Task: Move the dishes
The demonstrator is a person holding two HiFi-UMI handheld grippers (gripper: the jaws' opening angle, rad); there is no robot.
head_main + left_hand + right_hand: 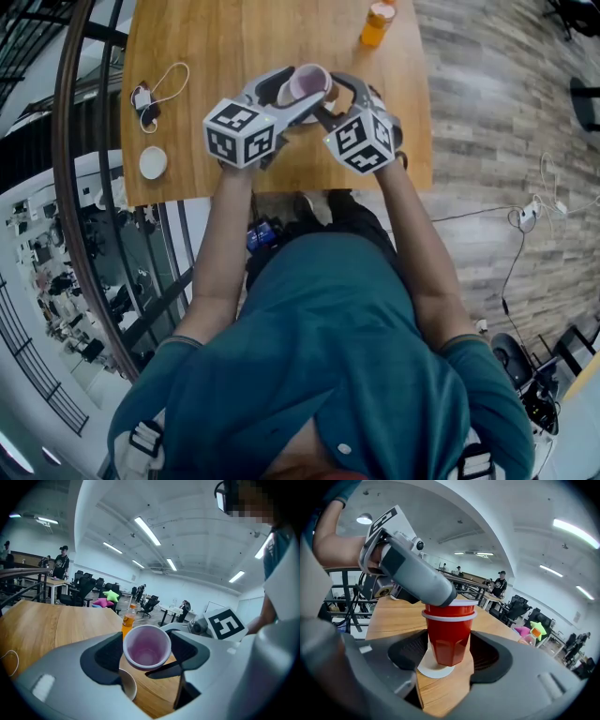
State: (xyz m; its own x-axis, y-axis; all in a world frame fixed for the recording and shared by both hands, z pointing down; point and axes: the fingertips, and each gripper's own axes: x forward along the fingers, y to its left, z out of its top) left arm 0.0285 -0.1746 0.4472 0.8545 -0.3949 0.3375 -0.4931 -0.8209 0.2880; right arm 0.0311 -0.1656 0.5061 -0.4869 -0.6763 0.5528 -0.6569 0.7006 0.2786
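1. Head view: both grippers meet over the near half of the wooden table [206, 56], on a stack of two red cups.
2. The left gripper [146, 654] is about half open and clamped on the top cup [146, 646], with a pad pressing each side of its rim.
3. The right gripper [449, 654] is closed on the bottom cup [449, 639], its pads against the cup's sides below the rim.
4. A white disc [433, 671] lies on the table directly under the stack; whether the cup touches it cannot be told.
5. An orange bottle [377, 23] stands at the table's far edge.
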